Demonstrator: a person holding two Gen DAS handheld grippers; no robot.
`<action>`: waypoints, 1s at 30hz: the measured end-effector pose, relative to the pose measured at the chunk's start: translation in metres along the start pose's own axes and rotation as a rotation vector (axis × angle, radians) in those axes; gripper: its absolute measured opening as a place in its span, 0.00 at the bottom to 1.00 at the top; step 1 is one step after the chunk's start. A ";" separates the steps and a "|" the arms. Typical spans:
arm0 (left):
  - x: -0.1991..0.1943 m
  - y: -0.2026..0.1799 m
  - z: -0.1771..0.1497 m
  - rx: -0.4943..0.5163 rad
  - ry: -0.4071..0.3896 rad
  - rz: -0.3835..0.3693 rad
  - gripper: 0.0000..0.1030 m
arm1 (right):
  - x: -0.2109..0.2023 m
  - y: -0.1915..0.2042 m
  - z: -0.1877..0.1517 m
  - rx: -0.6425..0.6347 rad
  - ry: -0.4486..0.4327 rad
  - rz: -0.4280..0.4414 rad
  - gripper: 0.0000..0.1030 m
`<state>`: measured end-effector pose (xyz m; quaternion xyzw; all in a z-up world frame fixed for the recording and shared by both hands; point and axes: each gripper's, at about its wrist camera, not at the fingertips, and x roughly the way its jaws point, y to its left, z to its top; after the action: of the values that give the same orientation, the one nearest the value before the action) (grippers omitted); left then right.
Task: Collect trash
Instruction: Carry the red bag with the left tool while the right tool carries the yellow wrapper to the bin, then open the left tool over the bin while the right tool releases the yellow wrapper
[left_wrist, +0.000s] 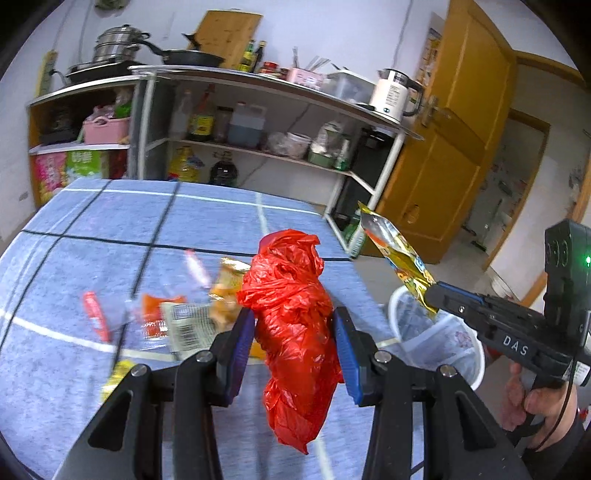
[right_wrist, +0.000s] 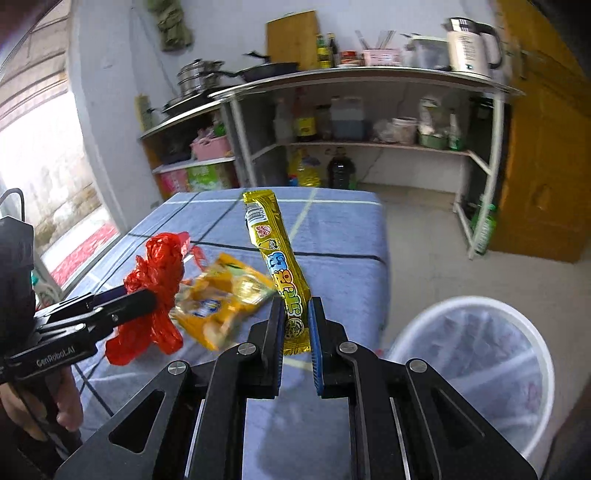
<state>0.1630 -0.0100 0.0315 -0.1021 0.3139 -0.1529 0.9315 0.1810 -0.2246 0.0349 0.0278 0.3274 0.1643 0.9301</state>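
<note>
My left gripper is shut on a crumpled red plastic bag and holds it above the blue table. It also shows in the right wrist view. My right gripper is shut on a long yellow snack wrapper, which stands upright above the table's right edge; in the left wrist view the wrapper hangs over the white mesh bin. The bin stands on the floor right of the table.
Loose trash lies on the table: an orange-yellow snack packet, a red stick wrapper, a barcode wrapper. A kitchen shelf unit stands behind the table and a wooden door at right.
</note>
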 end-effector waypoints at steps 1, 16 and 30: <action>0.003 -0.007 0.001 0.010 0.003 -0.009 0.44 | -0.005 -0.007 -0.003 0.014 -0.005 -0.014 0.12; 0.064 -0.123 0.002 0.169 0.101 -0.162 0.44 | -0.054 -0.105 -0.047 0.199 -0.011 -0.165 0.12; 0.122 -0.194 -0.022 0.255 0.229 -0.223 0.44 | -0.059 -0.170 -0.081 0.354 0.039 -0.219 0.13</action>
<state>0.1989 -0.2351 0.0025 0.0005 0.3827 -0.3043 0.8723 0.1371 -0.4090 -0.0204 0.1518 0.3700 0.0028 0.9165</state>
